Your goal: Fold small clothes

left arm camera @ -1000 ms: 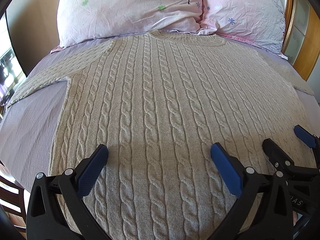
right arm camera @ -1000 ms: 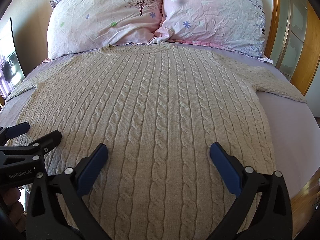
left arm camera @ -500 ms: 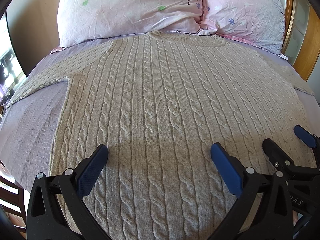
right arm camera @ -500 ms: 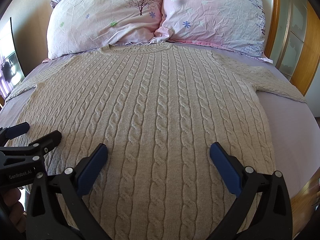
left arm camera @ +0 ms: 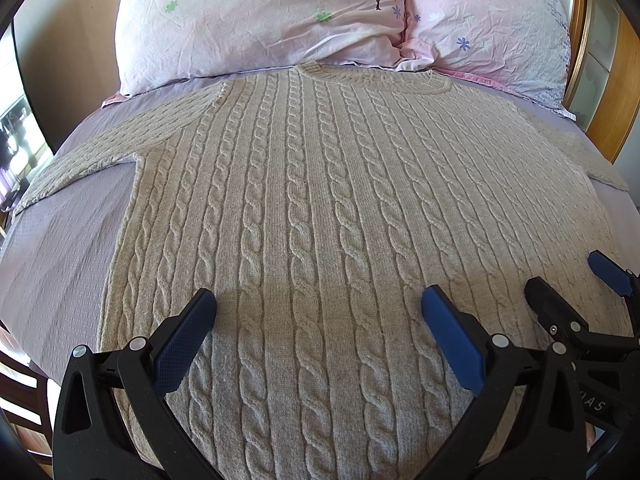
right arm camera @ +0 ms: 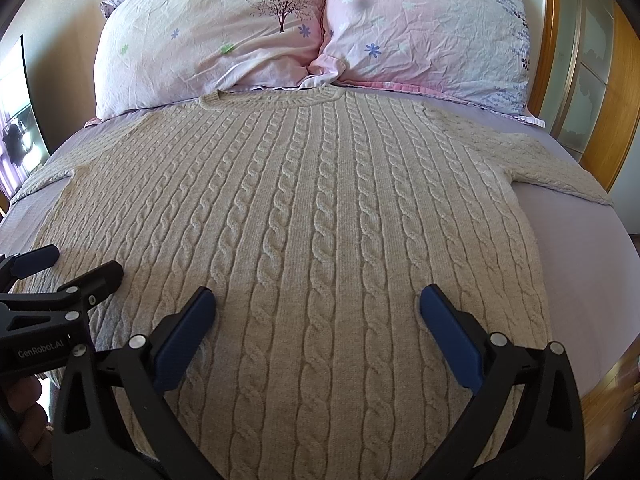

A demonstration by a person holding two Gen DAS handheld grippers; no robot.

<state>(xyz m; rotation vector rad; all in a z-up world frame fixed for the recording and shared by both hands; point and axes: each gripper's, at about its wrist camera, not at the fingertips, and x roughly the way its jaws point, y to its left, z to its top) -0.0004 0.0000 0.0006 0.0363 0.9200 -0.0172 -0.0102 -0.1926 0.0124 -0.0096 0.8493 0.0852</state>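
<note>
A beige cable-knit sweater (left arm camera: 320, 200) lies flat and face up on the bed, collar toward the pillows, both sleeves spread out to the sides; it also fills the right wrist view (right arm camera: 304, 220). My left gripper (left arm camera: 319, 304) is open and empty, hovering over the sweater's lower left part. My right gripper (right arm camera: 318, 302) is open and empty over the lower right part. The right gripper (left arm camera: 576, 280) shows at the right edge of the left wrist view. The left gripper (right arm camera: 72, 264) shows at the left edge of the right wrist view.
The bed has a lilac sheet (left arm camera: 60, 248). Two pink flowered pillows (left arm camera: 260, 20) (right arm camera: 424, 28) lie at its head, just beyond the collar. A wooden headboard and cabinet (right arm camera: 600, 80) stand on the right. The bed's edge (right arm camera: 600, 392) runs close at the lower right.
</note>
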